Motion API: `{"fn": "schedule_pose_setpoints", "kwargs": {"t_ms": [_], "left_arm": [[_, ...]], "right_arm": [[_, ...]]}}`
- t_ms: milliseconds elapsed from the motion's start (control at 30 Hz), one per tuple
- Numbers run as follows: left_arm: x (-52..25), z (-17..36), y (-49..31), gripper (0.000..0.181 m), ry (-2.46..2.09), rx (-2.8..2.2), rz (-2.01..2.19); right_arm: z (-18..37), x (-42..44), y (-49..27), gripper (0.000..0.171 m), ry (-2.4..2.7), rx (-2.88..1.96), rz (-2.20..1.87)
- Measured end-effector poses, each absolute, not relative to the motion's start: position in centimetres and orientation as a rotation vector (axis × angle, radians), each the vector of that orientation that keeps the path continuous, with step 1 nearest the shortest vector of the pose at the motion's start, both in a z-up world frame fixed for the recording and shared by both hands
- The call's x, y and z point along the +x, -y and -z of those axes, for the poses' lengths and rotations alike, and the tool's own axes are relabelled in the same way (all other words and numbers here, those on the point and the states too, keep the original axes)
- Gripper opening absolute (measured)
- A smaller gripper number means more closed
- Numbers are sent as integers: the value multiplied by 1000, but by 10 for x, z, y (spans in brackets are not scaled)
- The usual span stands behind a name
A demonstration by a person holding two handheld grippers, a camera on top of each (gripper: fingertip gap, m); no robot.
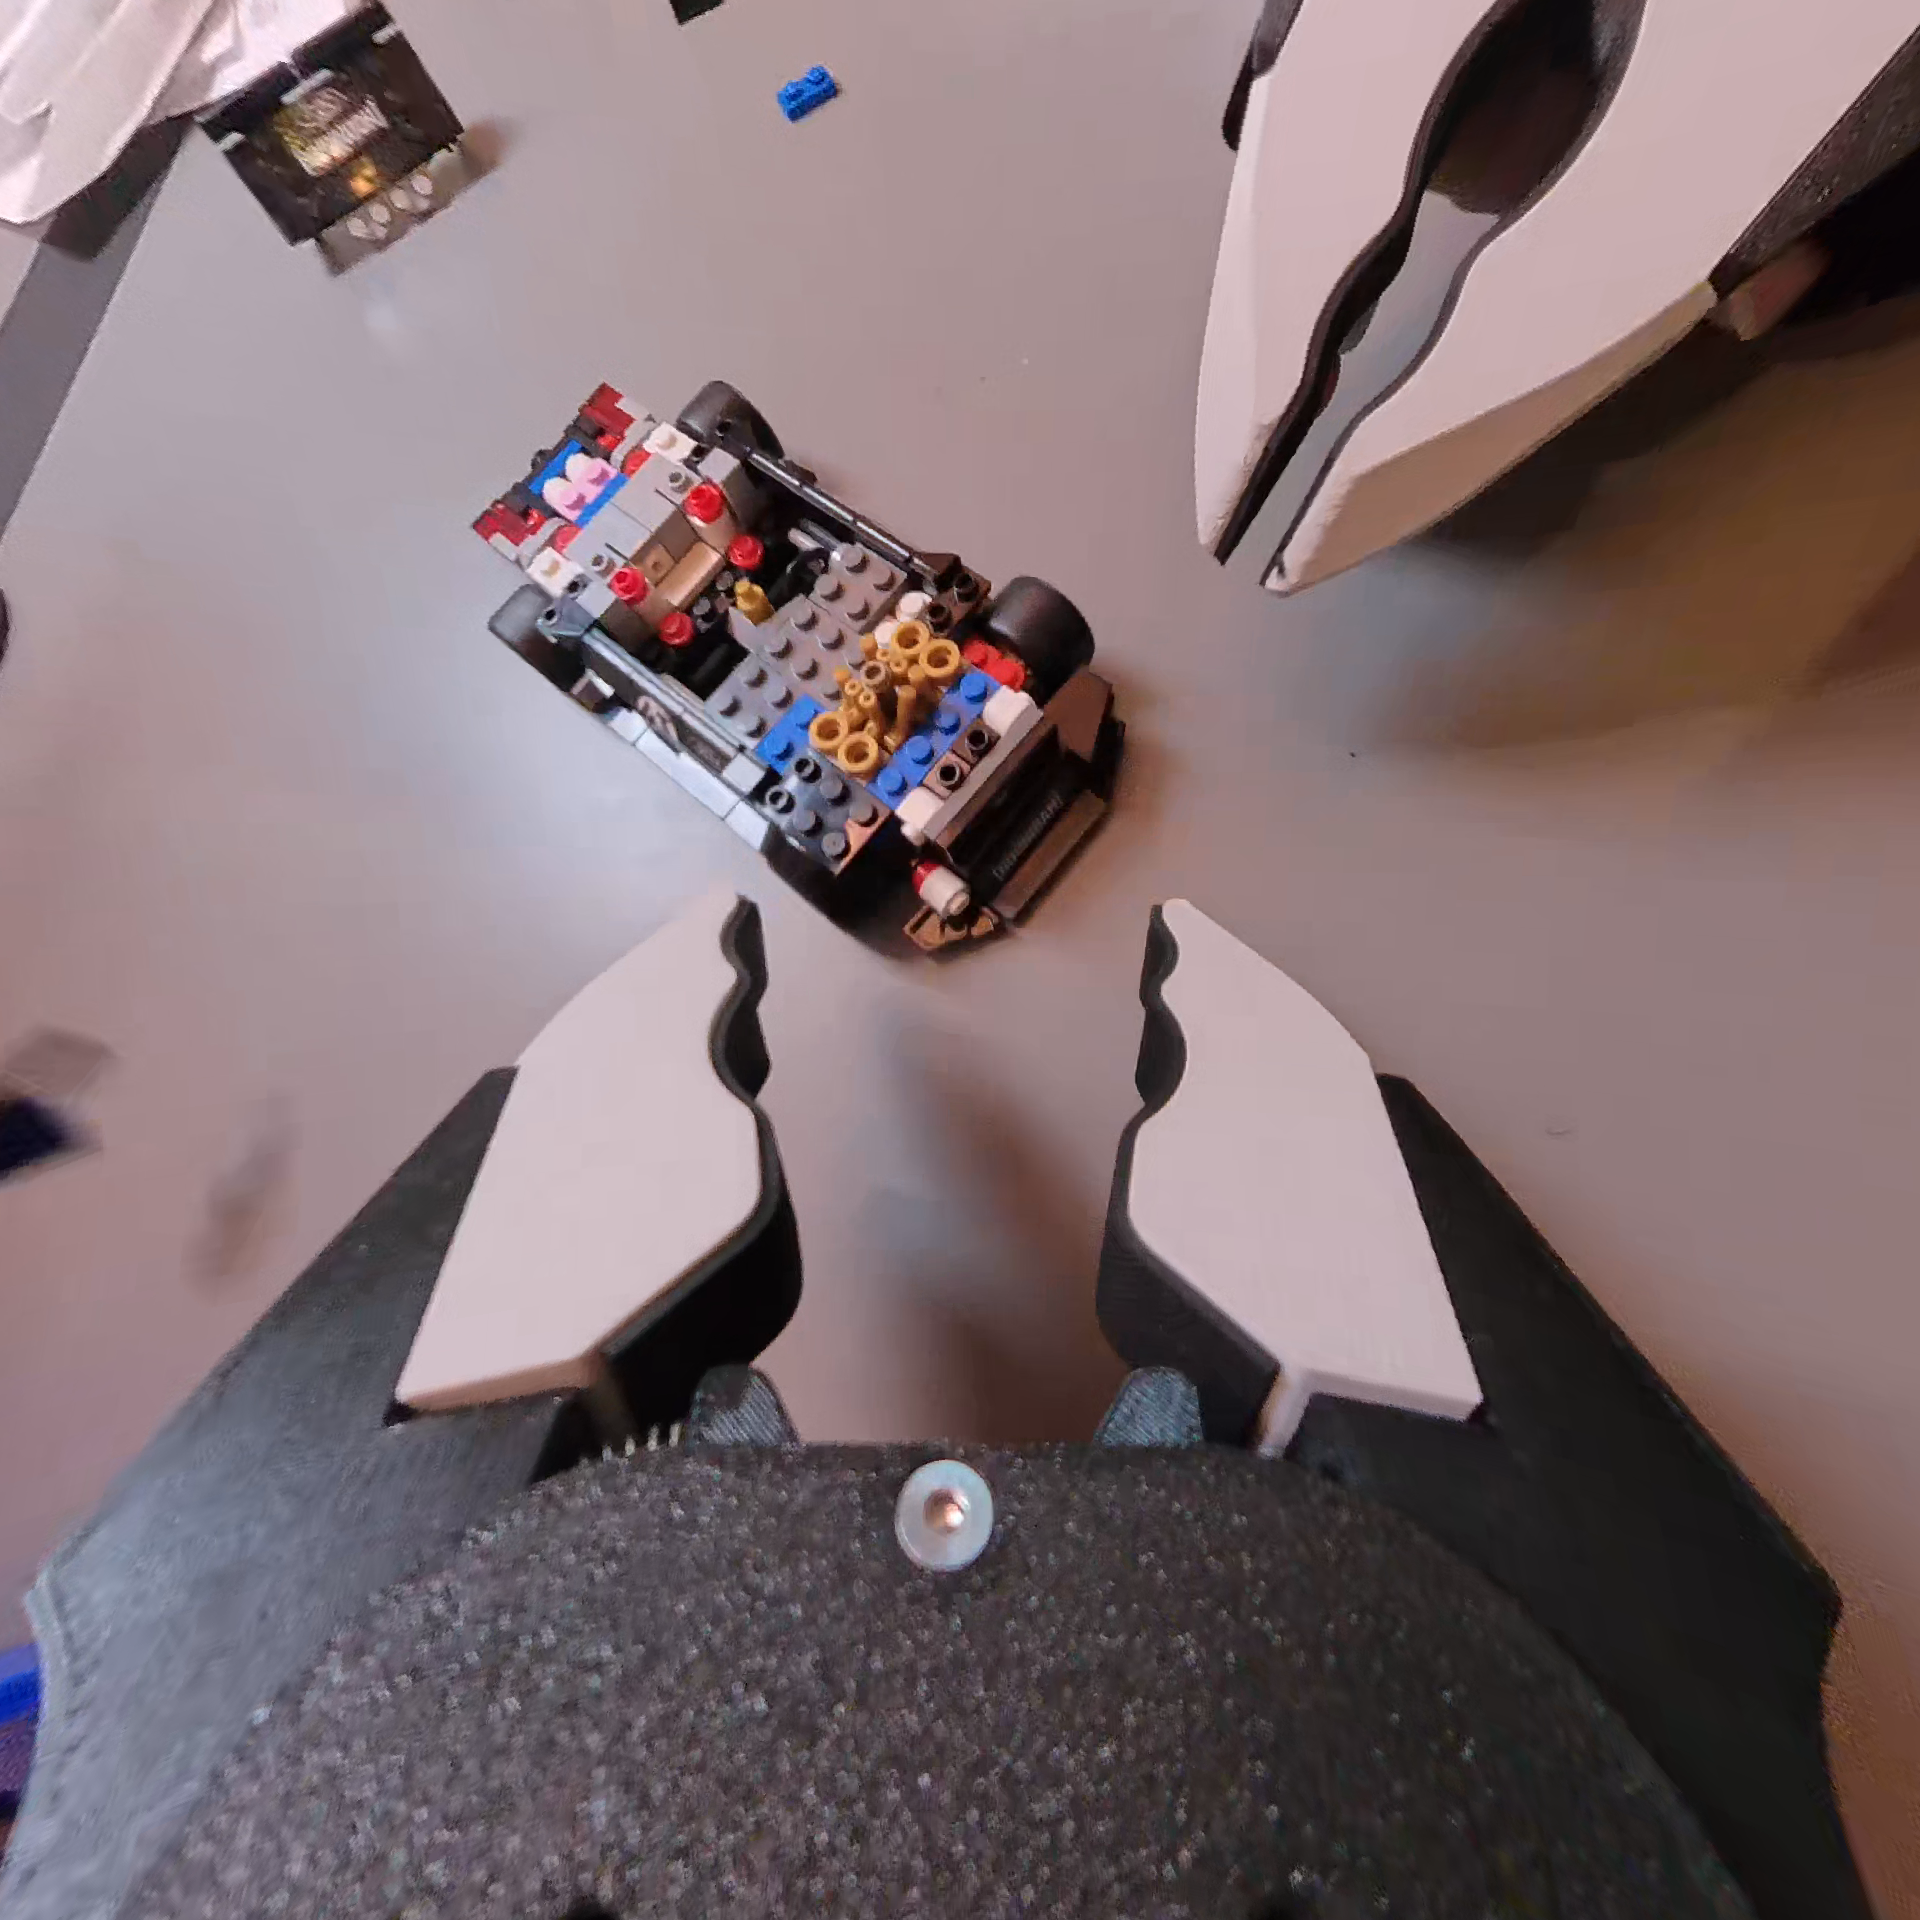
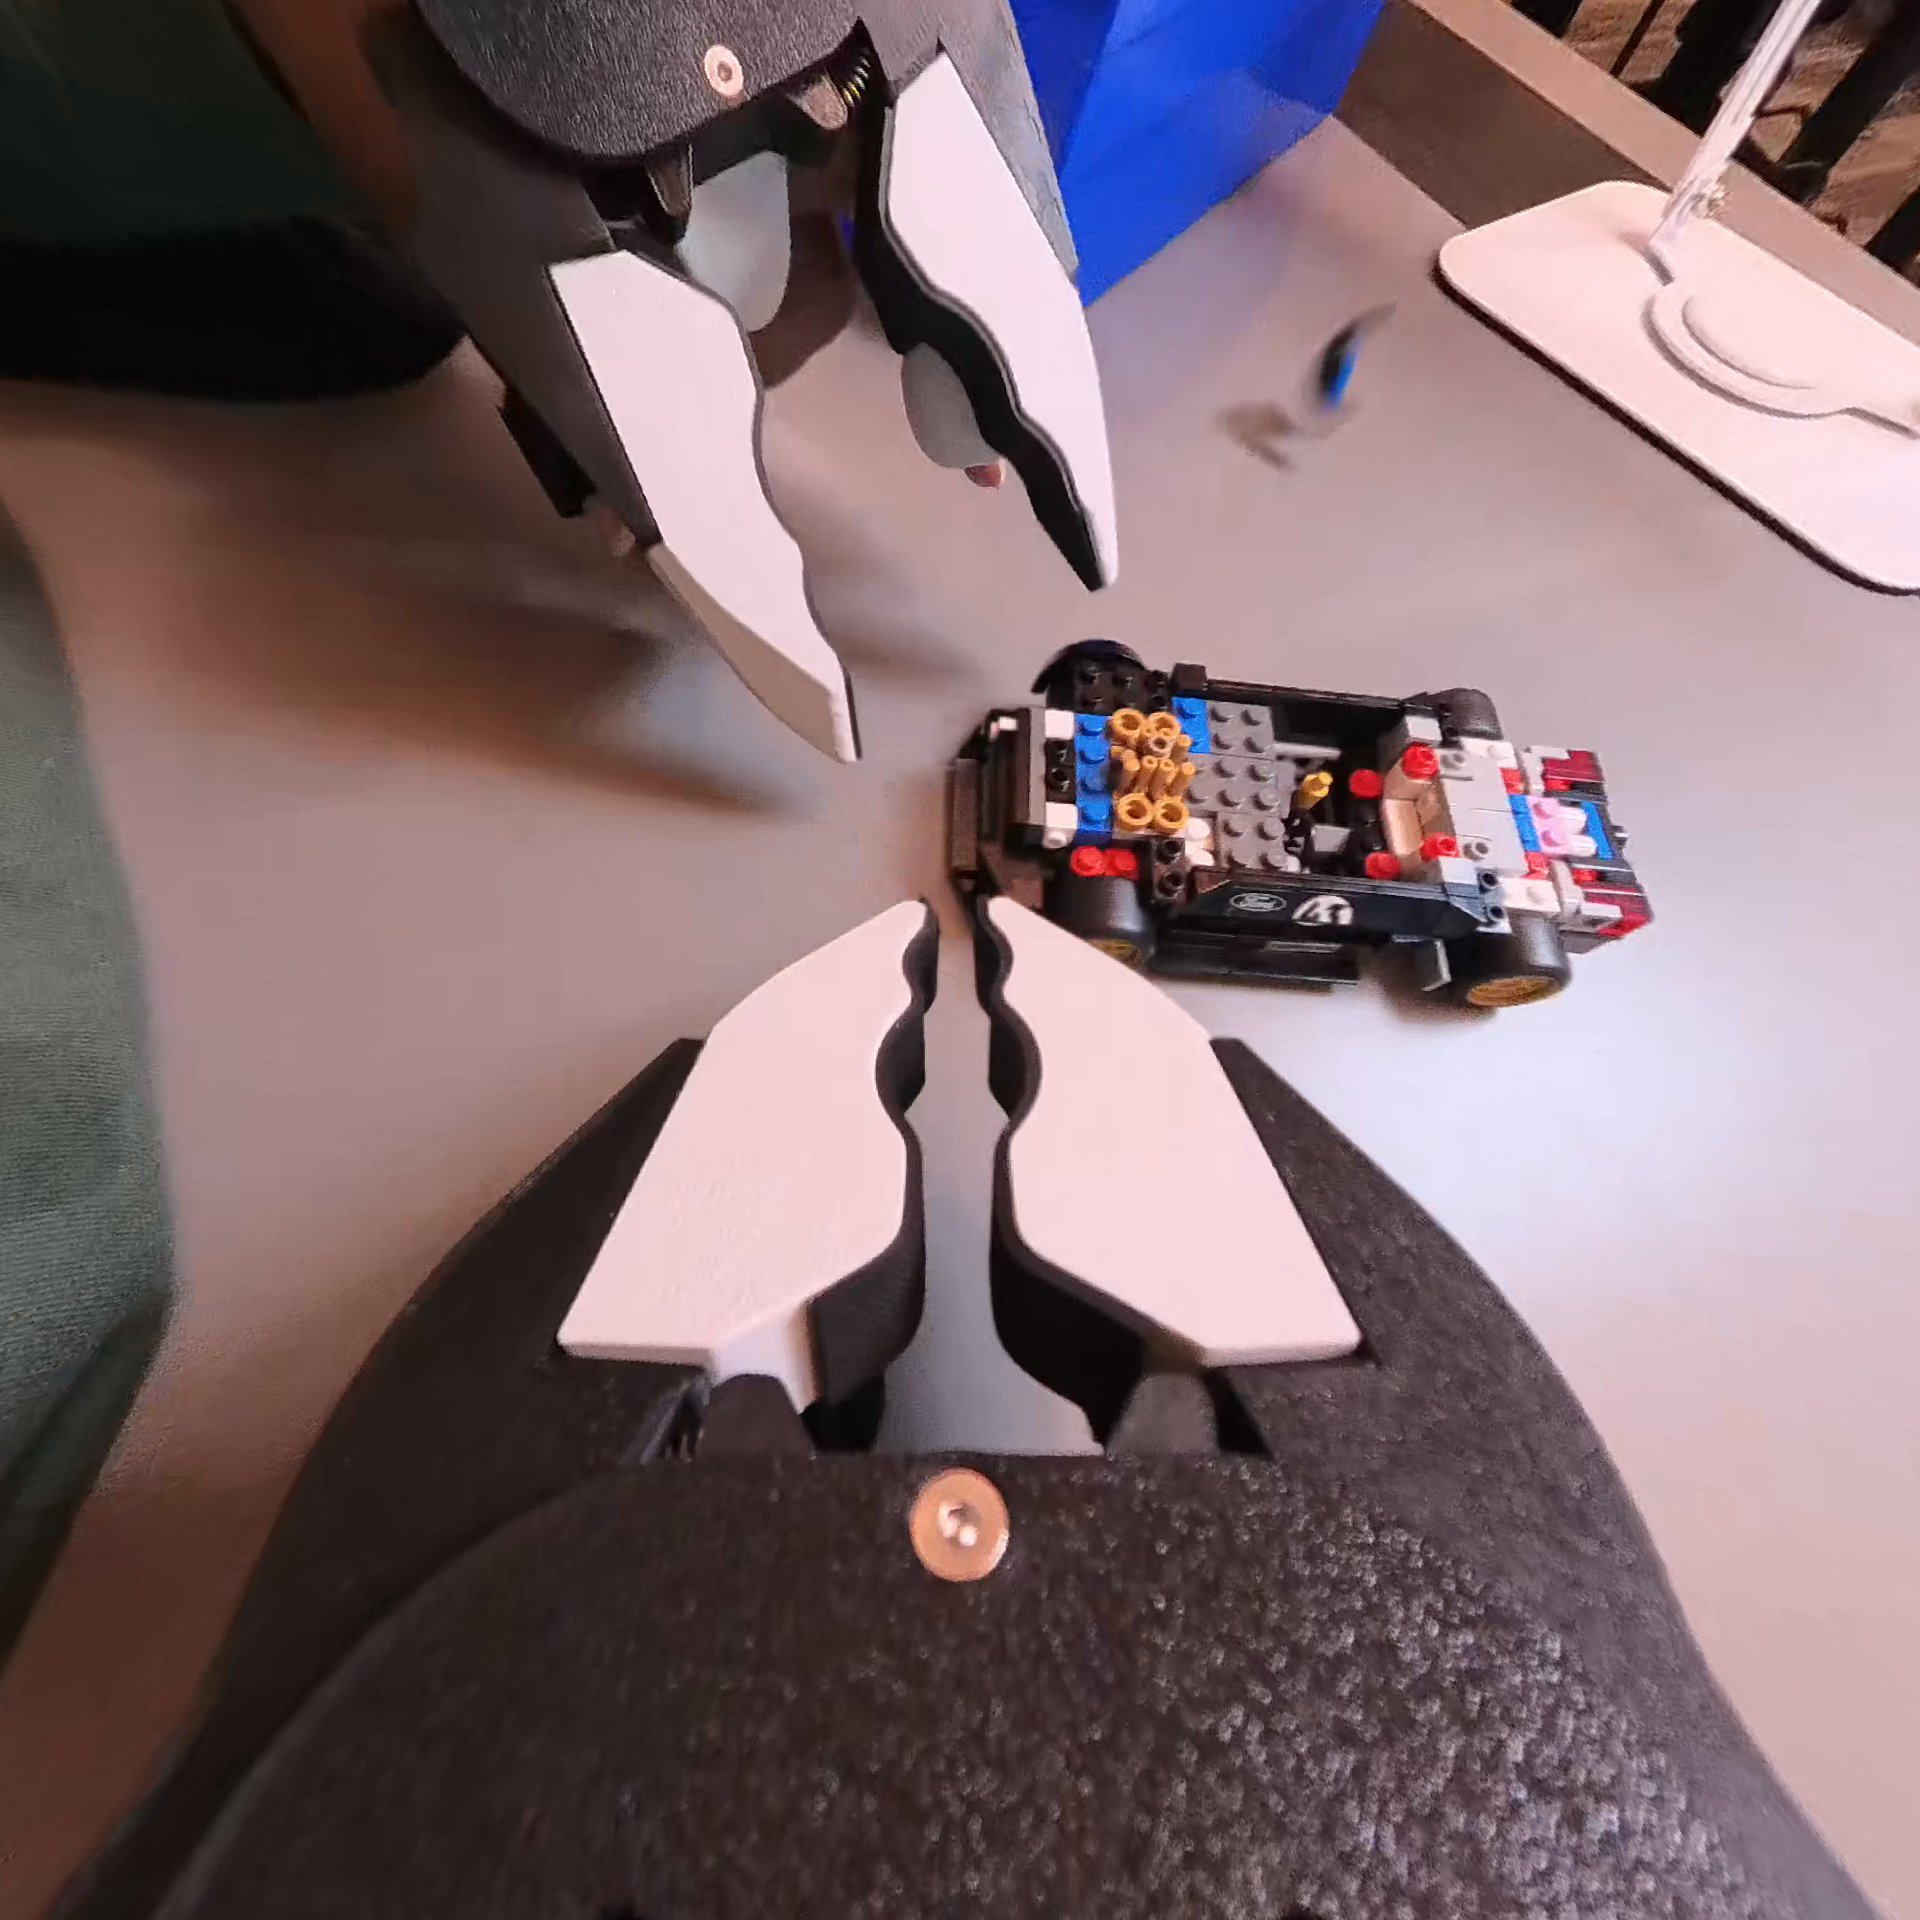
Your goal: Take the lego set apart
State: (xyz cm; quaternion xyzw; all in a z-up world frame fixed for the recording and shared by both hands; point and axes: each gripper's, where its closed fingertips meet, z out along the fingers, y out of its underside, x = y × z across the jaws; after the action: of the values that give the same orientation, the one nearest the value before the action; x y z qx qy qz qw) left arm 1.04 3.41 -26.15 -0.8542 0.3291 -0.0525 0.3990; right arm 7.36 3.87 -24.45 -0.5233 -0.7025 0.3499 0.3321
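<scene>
A partly stripped lego car (image 1: 800, 665) stands on the grey table, with black chassis, grey and blue plates, a gold engine cluster (image 1: 883, 696) and red studs showing. My left gripper (image 1: 951, 914) is open and empty, with its tips just short of the car's near end. My right gripper (image 2: 956, 914) is shut and empty, with its tips close to the end of the car (image 2: 1299, 821). It also shows in the left wrist view (image 1: 1247, 561), hanging right of the car. The left gripper (image 2: 966, 665) shows open above the car's end in the right wrist view.
A loose blue brick (image 1: 807, 94) lies beyond the car. A black boxy lego part (image 1: 332, 135) sits far left beside white cloth (image 1: 94, 83). A blue bag (image 2: 1174, 125) and a white stand base (image 2: 1662, 343) are at the table's far side. My right fingertips sit around 7 cm from my left ones. My right gripper's tips are some 20 cm from the loose blue brick (image 1: 807, 94).
</scene>
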Motion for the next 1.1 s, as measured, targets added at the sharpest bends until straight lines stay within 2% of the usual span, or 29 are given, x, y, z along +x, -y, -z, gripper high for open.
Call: {"fn": "schedule_pose_setpoints", "kwargs": {"t_ms": [167,367,567,867,1000,1100], "left_arm": [[5,251,-33,68,-763,-2140,180],[-7,250,-40,69,-660,-2130,213],[-16,239,-43,67,-589,-2068,195],[-31,222,-48,62,-471,-1958,178],[-42,220,-46,60,-454,-1941,158],[-45,222,-45,59,-441,-1941,192]], "right_arm": [[238,70,-48,12,1772,-1395,-965],[210,33,-100,32,1817,-1340,-863],[171,-37,-139,34,1812,-1238,-866],[242,-187,-199,39,1960,-1338,-723],[261,-224,-213,41,1977,-1355,-684],[273,-234,-222,35,2017,-1369,-614]]}}
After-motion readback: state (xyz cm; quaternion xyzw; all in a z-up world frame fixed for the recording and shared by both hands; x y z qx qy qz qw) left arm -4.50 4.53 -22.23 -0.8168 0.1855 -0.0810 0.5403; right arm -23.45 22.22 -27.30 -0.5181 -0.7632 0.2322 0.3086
